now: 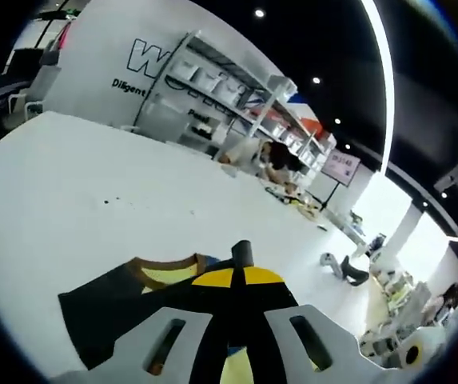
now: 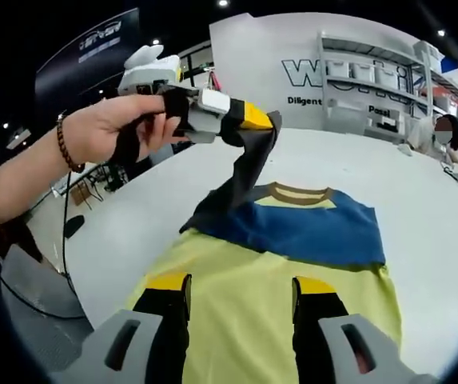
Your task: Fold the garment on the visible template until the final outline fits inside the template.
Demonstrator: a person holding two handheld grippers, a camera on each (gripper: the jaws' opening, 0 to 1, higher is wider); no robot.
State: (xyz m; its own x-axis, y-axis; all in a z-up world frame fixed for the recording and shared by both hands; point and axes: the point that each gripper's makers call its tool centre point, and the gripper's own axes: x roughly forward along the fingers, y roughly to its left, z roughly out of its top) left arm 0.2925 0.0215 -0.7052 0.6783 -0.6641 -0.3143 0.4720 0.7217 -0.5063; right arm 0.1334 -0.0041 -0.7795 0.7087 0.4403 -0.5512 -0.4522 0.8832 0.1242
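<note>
Yellow fabric with a blue yoke, the garment point(image 2: 292, 240) lies mostly flat on the white surface point(image 2: 420, 184), collar pointing away from the right gripper point(image 2: 243, 296), long axis running hem to neck. Its fingers stand apart over the hem, gripping nothing. The left gripper point(image 2: 264, 122), fingers pinched on the dark sleeve point(image 2: 240, 180), lifts it; folding looks barely begun, and I see no template.

The garment point(image 2: 292, 240) lies on the worktop point(image 2: 420, 200), its sleeve lifted by the left tool point(image 2: 260, 120); shelves point(image 2: 372, 72) stand behind.
</note>
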